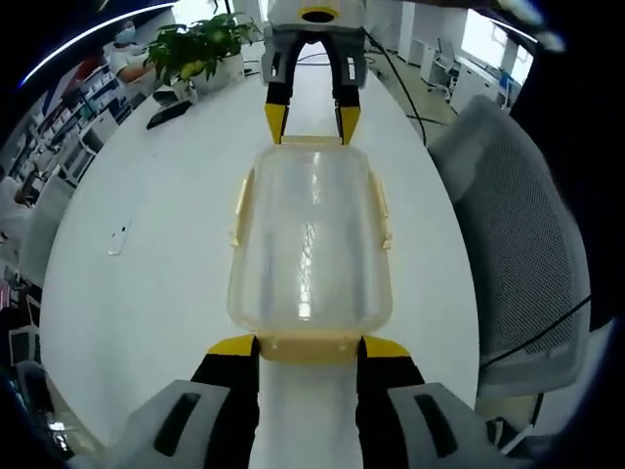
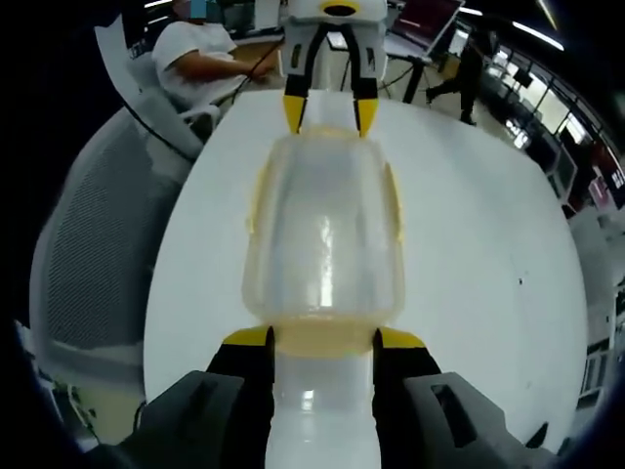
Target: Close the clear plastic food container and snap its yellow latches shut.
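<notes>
A clear plastic food container (image 1: 311,239) lies lengthwise on a white surface (image 1: 146,283), its lid on top, between the two tools that face each other across it.

In the left gripper view, the left tool (image 1: 310,344) stands at the container's near short end. Its two yellow-tipped jaws are set wide, one on each side of the pale yellow latch (image 1: 311,345) at that end, with the tips just beside the latch; whether they press on it cannot be told. Along the container's long sides, the side latches (image 1: 240,200) stick outward from the rim. At the far short end the right tool (image 1: 312,122) comes in from the top, its yellow tips spread and reaching down to the far latch (image 1: 311,142).

In the right gripper view the layout mirrors this. The right tool (image 2: 322,338) has its jaws wide, flanking the near end latch (image 2: 322,337), and the container (image 2: 324,234) stretches away from it to the left tool (image 2: 329,114), whose yellow tips sit at the far rim, also spread apart.

A grey mesh office chair (image 1: 518,234) stands beside the surface. A potted plant (image 1: 200,49) and a dark flat object (image 1: 168,113) sit on the far part of the surface. A person in a white shirt (image 2: 200,54) sits beyond the surface in the right gripper view.
</notes>
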A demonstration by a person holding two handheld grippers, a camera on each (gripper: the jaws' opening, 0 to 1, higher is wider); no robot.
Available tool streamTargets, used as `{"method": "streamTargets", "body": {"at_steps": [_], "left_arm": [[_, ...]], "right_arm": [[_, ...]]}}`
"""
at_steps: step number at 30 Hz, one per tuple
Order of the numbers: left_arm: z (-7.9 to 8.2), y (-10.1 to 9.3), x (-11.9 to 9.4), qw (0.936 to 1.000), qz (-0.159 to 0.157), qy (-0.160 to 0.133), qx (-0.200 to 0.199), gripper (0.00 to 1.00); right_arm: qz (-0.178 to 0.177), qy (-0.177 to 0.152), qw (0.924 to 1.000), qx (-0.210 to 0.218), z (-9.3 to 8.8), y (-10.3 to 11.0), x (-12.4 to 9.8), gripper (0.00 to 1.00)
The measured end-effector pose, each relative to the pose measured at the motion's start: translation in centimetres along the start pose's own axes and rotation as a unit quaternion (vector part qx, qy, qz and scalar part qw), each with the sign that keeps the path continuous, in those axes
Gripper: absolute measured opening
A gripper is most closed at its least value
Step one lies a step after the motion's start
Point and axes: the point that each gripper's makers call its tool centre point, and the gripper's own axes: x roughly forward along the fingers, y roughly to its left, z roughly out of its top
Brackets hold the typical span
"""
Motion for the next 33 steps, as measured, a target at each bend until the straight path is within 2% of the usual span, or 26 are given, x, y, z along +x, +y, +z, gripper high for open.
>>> {"method": "streamTargets", "body": {"at_steps": [25,33], "left_arm": [[5.3,0.3,4.0,0.9998,-0.008,-0.016,0.003,0.32],[6.8,0.6,4.9,0.9998,-0.008,-0.018,0.006,0.32]], "right_arm": [[0.007,0.044,0.999,0.008,-6.5,-0.1,-1.9,0.36],[0.002,0.056,0.9984,0.009,-8.0,-0.2,-2.3,0.36]]}}
